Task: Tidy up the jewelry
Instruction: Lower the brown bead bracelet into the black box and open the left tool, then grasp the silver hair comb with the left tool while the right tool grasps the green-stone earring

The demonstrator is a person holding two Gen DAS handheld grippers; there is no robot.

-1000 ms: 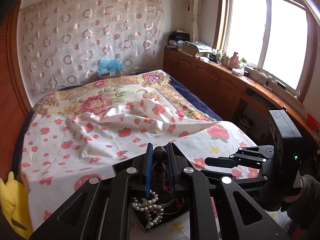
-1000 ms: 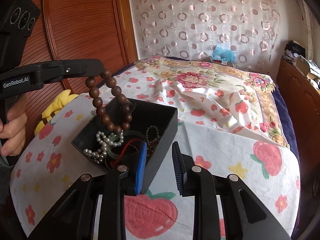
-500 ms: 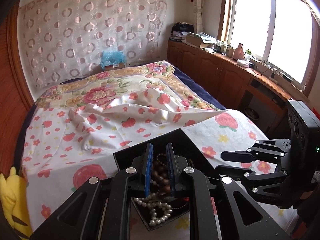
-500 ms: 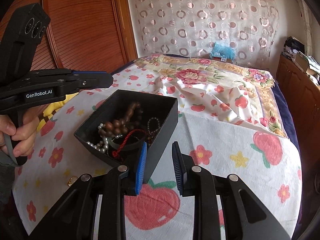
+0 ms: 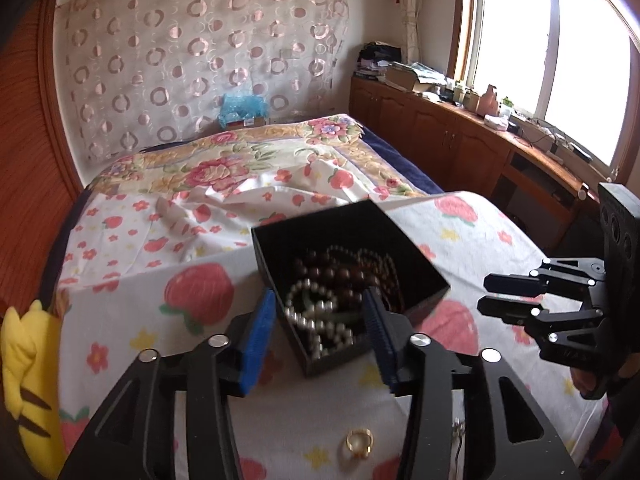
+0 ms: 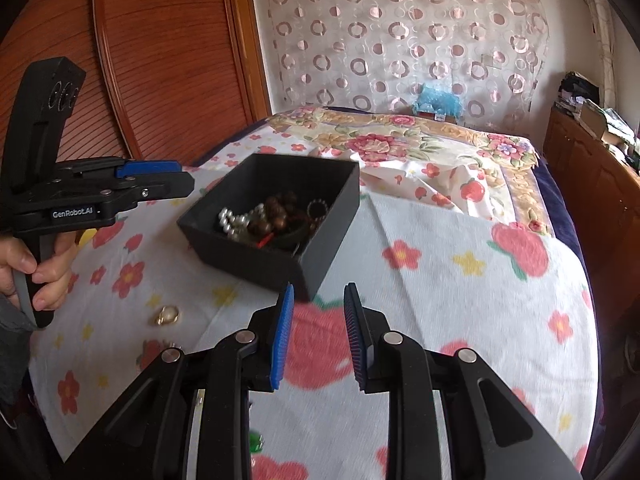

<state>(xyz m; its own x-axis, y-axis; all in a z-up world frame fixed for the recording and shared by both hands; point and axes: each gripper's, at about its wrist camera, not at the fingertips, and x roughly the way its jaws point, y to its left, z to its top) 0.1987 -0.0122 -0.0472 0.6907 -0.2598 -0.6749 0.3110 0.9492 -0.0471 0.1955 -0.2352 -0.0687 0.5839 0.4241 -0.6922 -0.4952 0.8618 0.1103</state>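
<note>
Strawberry-print bedsheet (image 6: 440, 304) carries open black rectangular box (image 6: 320, 240) mid-bed, corner toward cameras, holding brown wooden bead bracelet (image 6: 276, 216) and white pearl strand (image 5: 316, 320). Left gripper (image 5: 320, 320) and right gripper (image 6: 318, 324) both released, empty. Gold ring (image 5: 359, 442) near bed's front edge; right view shows it blurred.

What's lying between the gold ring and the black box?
Only bare flower-printed bedsheet separates the gold ring from the black box, seen in the right wrist view.
</note>
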